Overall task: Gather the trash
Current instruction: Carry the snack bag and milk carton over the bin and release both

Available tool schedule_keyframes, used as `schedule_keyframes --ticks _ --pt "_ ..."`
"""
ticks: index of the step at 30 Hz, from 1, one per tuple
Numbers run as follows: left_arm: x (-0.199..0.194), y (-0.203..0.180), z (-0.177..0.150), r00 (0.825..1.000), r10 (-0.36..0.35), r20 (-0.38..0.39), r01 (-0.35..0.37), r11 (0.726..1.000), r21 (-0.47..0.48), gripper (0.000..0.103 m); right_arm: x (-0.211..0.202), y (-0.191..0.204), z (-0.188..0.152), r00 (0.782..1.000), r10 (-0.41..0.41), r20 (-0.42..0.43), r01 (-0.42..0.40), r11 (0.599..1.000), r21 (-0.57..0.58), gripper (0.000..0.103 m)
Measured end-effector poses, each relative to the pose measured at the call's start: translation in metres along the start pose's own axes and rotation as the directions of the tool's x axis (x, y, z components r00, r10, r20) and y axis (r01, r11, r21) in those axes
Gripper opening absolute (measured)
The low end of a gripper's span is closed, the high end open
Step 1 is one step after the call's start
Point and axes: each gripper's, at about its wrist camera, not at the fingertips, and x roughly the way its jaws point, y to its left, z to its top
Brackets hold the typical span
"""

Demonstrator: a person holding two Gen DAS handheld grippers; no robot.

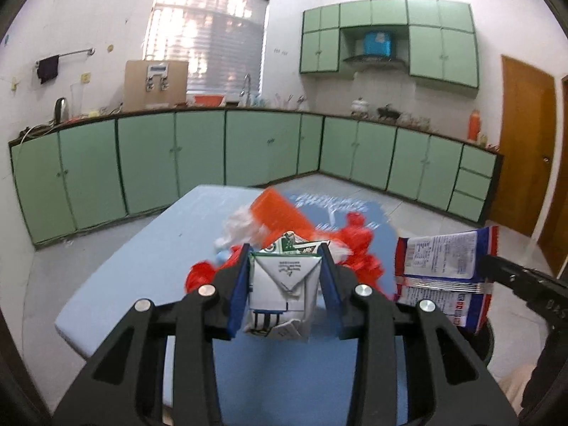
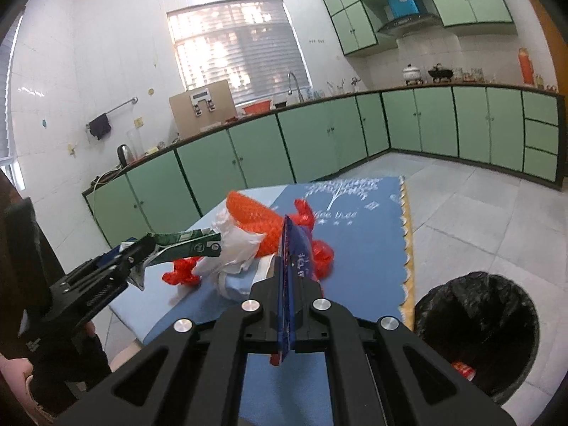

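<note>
My left hand-held gripper (image 1: 285, 277) is clenched on a crumpled white-and-green drink carton (image 1: 284, 284), pinched between its blue-padded fingers (image 1: 239, 294) and held up above the blue-clothed counter (image 1: 142, 266). My right hand-held gripper (image 2: 288, 284) grasps a flat red, white and blue foil snack wrapper (image 2: 293, 273) edge-on between its closed jaws; in the left view the same wrapper (image 1: 443, 277) hangs to the right of the carton. On the counter lie more scraps: an orange mesh sleeve (image 2: 254, 216), crumpled white plastic (image 2: 234, 245) and shreds of red plastic (image 2: 183, 271). A round bin lined with a black bag (image 2: 475, 323) stands on the tiled floor just beside the counter's fringed edge, lower right of my right hand-held gripper.
</note>
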Motion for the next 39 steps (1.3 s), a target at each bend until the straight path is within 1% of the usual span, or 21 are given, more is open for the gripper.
schedule_keyframes --ticks 3,4,7,10,14,15,18,21,22,24,26,27,30,32,34,37,39 --pt "-0.007 -0.01 0.006 0.999 -0.025 0.031 0.025 1.0 0.001 0.035 -0.012 -0.003 0.008 0.999 -0.023 0.023 0.023 1.0 -0.005 0.002" --pt "-0.011 -0.015 0.01 0.998 -0.038 0.05 0.038 0.999 0.001 0.035 -0.016 -0.005 0.01 0.999 -0.032 0.034 0.033 0.999 -0.007 0.002" --pt "-0.013 -0.026 0.016 0.994 -0.076 0.073 0.075 0.997 0.005 0.035 -0.03 -0.011 0.017 0.996 -0.061 0.064 0.062 0.998 -0.008 0.002" --pt "-0.011 -0.045 0.018 0.988 -0.129 0.08 0.128 0.992 0.019 0.035 -0.041 -0.022 0.021 0.991 -0.097 0.091 0.098 0.995 -0.005 0.002" --pt "0.001 -0.081 0.016 0.975 -0.21 0.068 0.207 0.977 0.05 0.035 -0.055 -0.052 0.025 0.98 -0.166 0.113 0.163 0.986 0.034 0.002" --pt "0.005 -0.088 0.016 0.972 -0.229 0.059 0.226 0.973 0.052 0.035 -0.057 -0.06 0.025 0.977 -0.182 0.114 0.178 0.983 0.044 0.002" --pt "0.025 -0.126 0.009 0.954 -0.299 0.016 0.297 0.952 0.068 0.035 -0.063 -0.095 0.022 0.961 -0.258 0.102 0.251 0.965 0.081 0.002" --pt "0.047 -0.158 0.002 0.939 -0.342 -0.025 0.343 0.936 0.08 0.035 -0.062 -0.125 0.018 0.947 -0.311 0.079 0.302 0.948 0.105 0.002" --pt "0.058 -0.174 -0.002 0.93 -0.363 -0.052 0.366 0.927 0.081 0.035 -0.061 -0.139 0.016 0.941 -0.332 0.066 0.324 0.939 0.115 0.002" --pt "0.072 -0.187 -0.01 0.92 -0.384 -0.083 0.39 0.917 0.079 0.035 -0.058 -0.159 0.013 0.931 -0.361 0.049 0.352 0.927 0.132 0.002" --pt "0.091 -0.214 -0.018 0.907 -0.403 -0.124 0.414 0.906 0.085 0.035 -0.053 -0.184 0.008 0.922 -0.386 0.023 0.378 0.912 0.158 0.002" --pt "0.1 -0.226 -0.023 0.9 -0.41 -0.147 0.425 0.901 0.084 0.035 -0.051 -0.194 0.005 0.919 -0.393 0.014 0.386 0.908 0.166 0.002" --pt "0.126 -0.253 -0.036 0.889 -0.414 -0.193 0.436 0.895 0.088 0.035 -0.041 -0.227 -0.006 0.908 -0.419 -0.026 0.415 0.888 0.197 0.002" --pt "0.139 -0.265 -0.044 0.884 -0.414 -0.219 0.441 0.893 0.093 0.035 -0.035 -0.245 -0.012 0.904 -0.424 -0.049 0.424 0.879 0.218 0.002" --pt "0.155 -0.278 -0.053 0.872 -0.419 -0.254 0.452 0.888 0.085 0.035 -0.029 -0.261 -0.019 0.901 -0.427 -0.071 0.431 0.872 0.233 0.003" --pt "0.176 -0.291 -0.062 0.854 -0.42 -0.307 0.467 0.879 0.097 0.036 -0.02 -0.283 -0.028 0.9 -0.422 -0.106 0.435 0.862 0.262 0.007" --pt "0.188 -0.298 -0.067 0.846 -0.418 -0.332 0.47 0.877 0.095 0.038 -0.018 -0.297 -0.035 0.896 -0.427 -0.124 0.444 0.852 0.279 0.014"
